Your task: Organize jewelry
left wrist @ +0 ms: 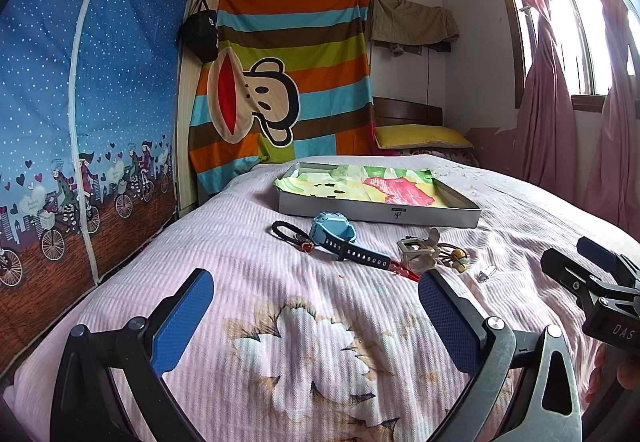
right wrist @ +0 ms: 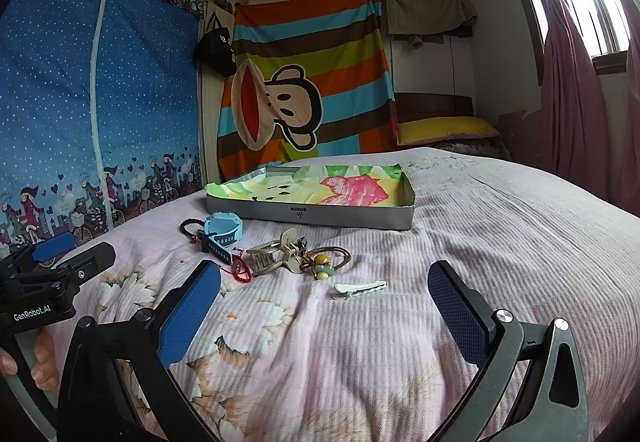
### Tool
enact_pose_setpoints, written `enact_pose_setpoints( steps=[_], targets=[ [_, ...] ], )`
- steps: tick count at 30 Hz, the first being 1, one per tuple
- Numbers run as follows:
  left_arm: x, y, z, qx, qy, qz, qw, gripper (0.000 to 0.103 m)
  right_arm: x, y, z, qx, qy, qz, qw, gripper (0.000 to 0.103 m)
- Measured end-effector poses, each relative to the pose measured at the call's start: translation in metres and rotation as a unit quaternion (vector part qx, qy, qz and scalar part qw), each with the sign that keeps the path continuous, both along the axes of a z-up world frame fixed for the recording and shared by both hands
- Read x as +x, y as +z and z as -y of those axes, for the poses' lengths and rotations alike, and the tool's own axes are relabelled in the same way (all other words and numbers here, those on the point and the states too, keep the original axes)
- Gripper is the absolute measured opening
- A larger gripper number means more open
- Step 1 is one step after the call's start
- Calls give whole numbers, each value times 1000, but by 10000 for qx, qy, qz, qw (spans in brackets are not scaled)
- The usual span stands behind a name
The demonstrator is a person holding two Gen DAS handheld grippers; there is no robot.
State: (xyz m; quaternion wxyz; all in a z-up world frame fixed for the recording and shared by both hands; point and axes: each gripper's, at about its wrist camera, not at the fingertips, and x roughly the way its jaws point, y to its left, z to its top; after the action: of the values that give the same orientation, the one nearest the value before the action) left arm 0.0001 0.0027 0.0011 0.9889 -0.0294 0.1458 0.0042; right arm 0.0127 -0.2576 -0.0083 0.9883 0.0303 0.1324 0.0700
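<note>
Small accessories lie in a loose row on the pink bedspread: a blue watch (left wrist: pixel 334 232) (right wrist: pixel 222 231) with a dark strap, a black cord loop (left wrist: pixel 286 232), a beige claw clip (right wrist: pixel 274 254) (left wrist: pixel 418 248), a brown hair tie with beads (right wrist: pixel 324 262), a red braided cord (right wrist: pixel 240 271) and a white hair clip (right wrist: pixel 360 288). Behind them stands a shallow grey box (left wrist: pixel 400 216) (right wrist: pixel 320 219) lined with colourful paper. My left gripper (left wrist: pixel 316 318) is open, short of the watch. My right gripper (right wrist: pixel 324 310) is open, just short of the white clip. Neither holds anything.
The bed (left wrist: pixel 320 342) fills the foreground. A blue fabric wardrobe (left wrist: pixel 80 102) stands along the left side, a striped monkey cloth (left wrist: pixel 288 82) hangs behind, and pink curtains (left wrist: pixel 560 102) cover the window on the right. A yellow pillow (left wrist: pixel 420 136) lies at the far end.
</note>
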Motion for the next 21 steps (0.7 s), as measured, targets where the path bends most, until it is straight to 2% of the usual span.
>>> enact_pose_setpoints(
  steps=[21],
  targets=[
    [1,0,-1,-4,-3,2,10000,103,0,3,1,-17,10,24,10000,102]
  ],
)
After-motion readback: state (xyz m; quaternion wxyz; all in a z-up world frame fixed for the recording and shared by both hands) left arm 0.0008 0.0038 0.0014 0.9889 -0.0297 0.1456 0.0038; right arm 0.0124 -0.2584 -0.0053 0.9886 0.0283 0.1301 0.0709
